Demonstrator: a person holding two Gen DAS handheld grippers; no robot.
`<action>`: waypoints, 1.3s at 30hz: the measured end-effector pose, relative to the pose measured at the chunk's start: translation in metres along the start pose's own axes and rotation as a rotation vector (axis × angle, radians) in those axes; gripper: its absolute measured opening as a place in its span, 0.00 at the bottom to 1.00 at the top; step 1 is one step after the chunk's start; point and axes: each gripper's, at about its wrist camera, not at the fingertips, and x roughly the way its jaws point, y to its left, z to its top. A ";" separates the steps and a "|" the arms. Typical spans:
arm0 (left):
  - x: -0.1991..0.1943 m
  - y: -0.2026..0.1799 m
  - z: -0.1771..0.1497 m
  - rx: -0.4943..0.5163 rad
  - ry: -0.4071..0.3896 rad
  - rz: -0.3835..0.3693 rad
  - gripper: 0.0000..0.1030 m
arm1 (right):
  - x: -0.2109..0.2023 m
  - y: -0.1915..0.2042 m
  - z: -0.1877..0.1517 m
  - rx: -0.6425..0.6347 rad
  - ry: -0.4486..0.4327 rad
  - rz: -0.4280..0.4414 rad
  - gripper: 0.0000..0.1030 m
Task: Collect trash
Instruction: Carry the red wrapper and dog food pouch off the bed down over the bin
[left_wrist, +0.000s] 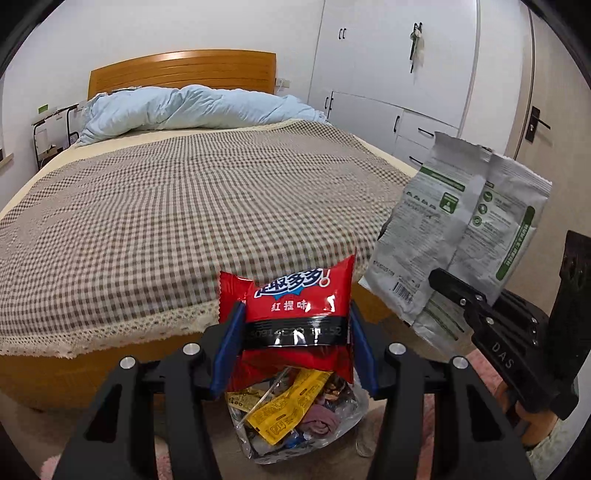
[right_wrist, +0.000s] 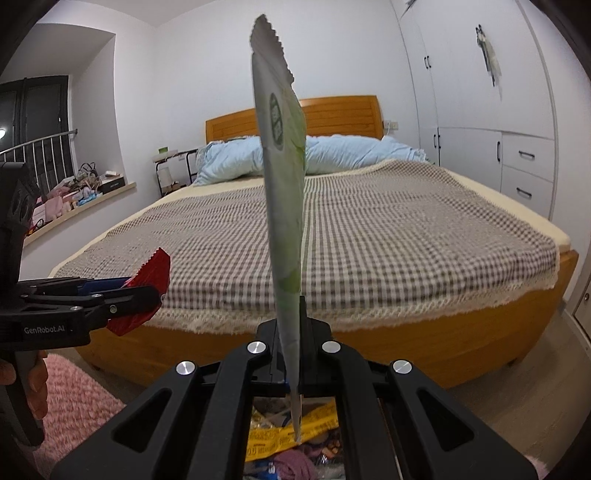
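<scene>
the red snack wrapper (left_wrist: 295, 317) sits pinched between the blue pads of my left gripper (left_wrist: 293, 332), jaws part-way apart and pressing its sides. my right gripper (right_wrist: 291, 354) is pressed together on the lower edge of a grey-and-green pouch (right_wrist: 282, 192), which stands edge-on in its own camera. both pieces hang above the clear trash bag (left_wrist: 295, 417) on the floor at the foot of the bed (left_wrist: 166, 206), near the pink rug (right_wrist: 74, 398). i judge the picking-up finished for these two, with only the drop into the bag left; the bedspread shows no more litter from here. the red wrapper is glossy, puffed, with white lettering and a black band; the pouch is creased, flat, torn at the top.
</scene>
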 end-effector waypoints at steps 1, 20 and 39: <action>0.002 0.000 -0.003 -0.001 0.006 -0.001 0.50 | 0.001 0.000 -0.004 0.003 0.007 0.001 0.02; 0.084 0.022 -0.082 -0.042 0.092 -0.033 0.50 | 0.046 0.001 -0.090 0.022 0.221 -0.013 0.02; 0.135 0.054 -0.105 -0.110 0.213 -0.004 0.50 | 0.086 -0.006 -0.110 0.054 0.359 0.025 0.02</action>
